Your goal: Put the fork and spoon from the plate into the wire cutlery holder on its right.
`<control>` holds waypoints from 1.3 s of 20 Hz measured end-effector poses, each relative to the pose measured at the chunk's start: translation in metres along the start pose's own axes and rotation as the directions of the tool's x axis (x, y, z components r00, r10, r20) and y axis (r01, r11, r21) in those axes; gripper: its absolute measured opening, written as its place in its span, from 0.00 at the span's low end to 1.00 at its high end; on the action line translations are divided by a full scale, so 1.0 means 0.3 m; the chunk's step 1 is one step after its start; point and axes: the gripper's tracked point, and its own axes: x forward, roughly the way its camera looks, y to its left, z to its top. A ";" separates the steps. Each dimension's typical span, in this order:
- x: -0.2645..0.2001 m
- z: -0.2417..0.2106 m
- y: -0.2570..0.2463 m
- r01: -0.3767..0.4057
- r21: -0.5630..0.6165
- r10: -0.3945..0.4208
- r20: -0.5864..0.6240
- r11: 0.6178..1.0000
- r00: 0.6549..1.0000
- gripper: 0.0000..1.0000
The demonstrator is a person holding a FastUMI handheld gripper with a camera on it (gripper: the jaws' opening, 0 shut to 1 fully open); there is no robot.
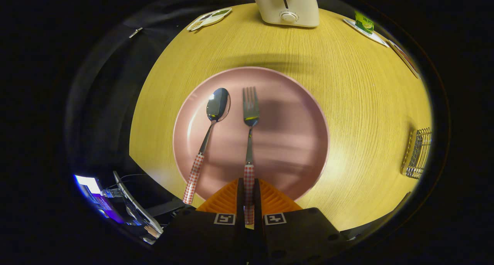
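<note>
Fingers [249, 203] pinched on the steel fork's [250, 141] checked handle.
Both it and the matching steel spoon [206, 137] lie on the pink round plate [293, 141]; wire cutlery holder [417, 153] awaits, rightward.

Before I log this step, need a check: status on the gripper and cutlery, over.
Gripper shut on fork handle. Spoon lies on plate beside it. Wire cutlery holder stands off right, path open.

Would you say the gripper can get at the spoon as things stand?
Probably not right away: the gripper is shut on the fork's checked handle. The spoon lies uncovered beside it on the pink plate, so the way looks free after the fork is released.
</note>
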 end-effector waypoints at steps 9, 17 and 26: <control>-0.307 0.030 -0.092 -0.136 -0.012 0.136 0.095 0.991 0.986 0.12; -0.687 0.003 -0.553 0.039 -0.124 -0.022 0.134 0.992 0.991 0.12; -0.850 -0.184 -0.880 0.076 -0.075 -0.090 -0.203 0.994 0.975 0.12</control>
